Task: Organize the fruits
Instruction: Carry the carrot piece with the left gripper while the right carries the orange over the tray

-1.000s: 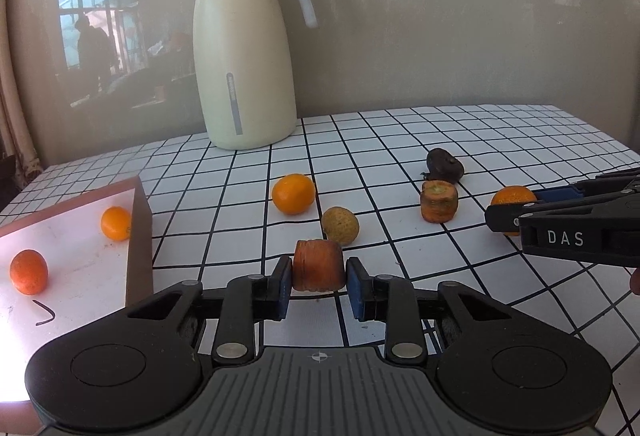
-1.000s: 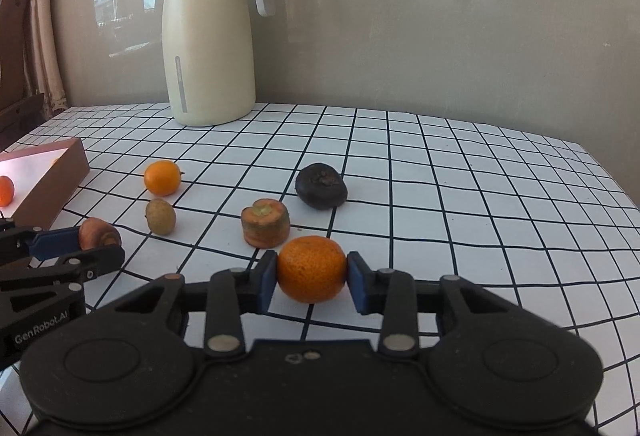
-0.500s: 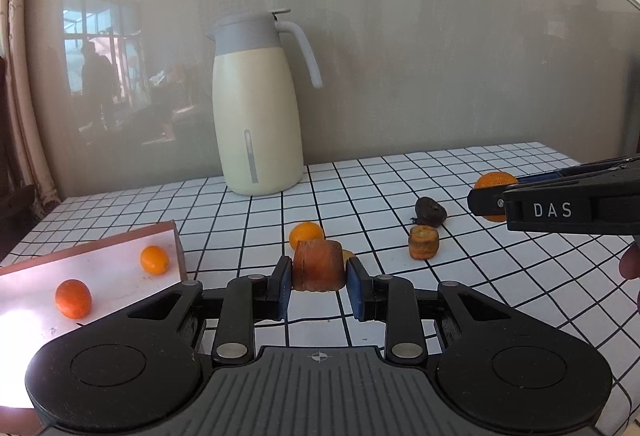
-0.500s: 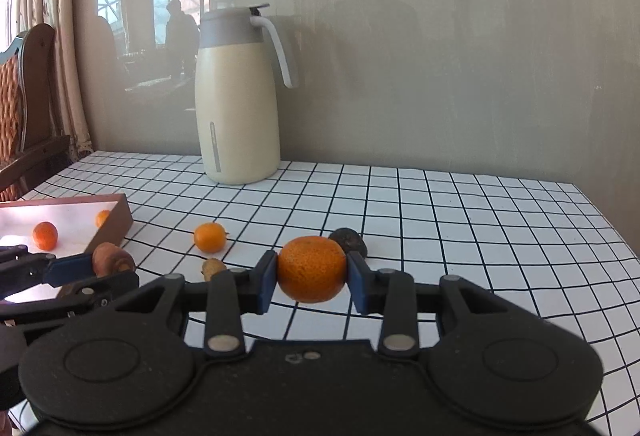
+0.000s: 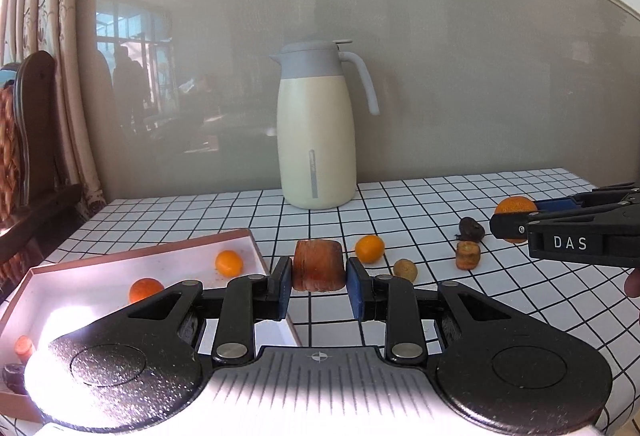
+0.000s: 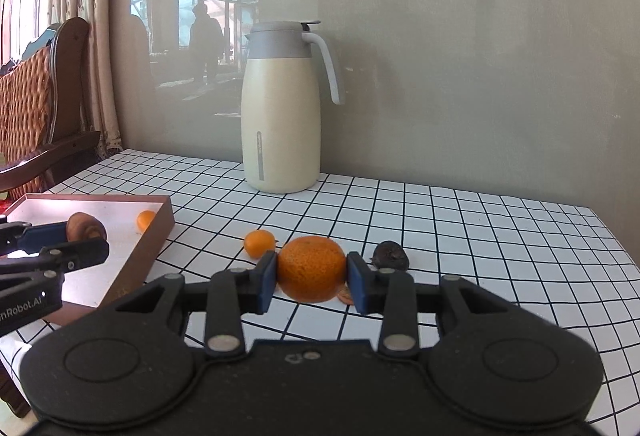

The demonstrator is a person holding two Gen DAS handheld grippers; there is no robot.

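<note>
Left wrist view: the left gripper (image 5: 319, 278) clamps a brown chunk (image 5: 318, 265), held above the tabletop (image 5: 420, 203) beside the box (image 5: 140, 256) at its left edge — two oranges inside.

Right wrist view: the right gripper (image 6: 311, 278) squeezes an orange (image 6: 311, 268) — off the tabletop, mid-table.

The jug (image 5: 316, 139) has a smooth matt body. The gripper (image 5: 318, 286) frames are black grainy plastic with metal rivets. The mandarin (image 6: 311, 269) peel looks dimpled. The checked tablecloth (image 6: 460, 236) looks smooth.
</note>
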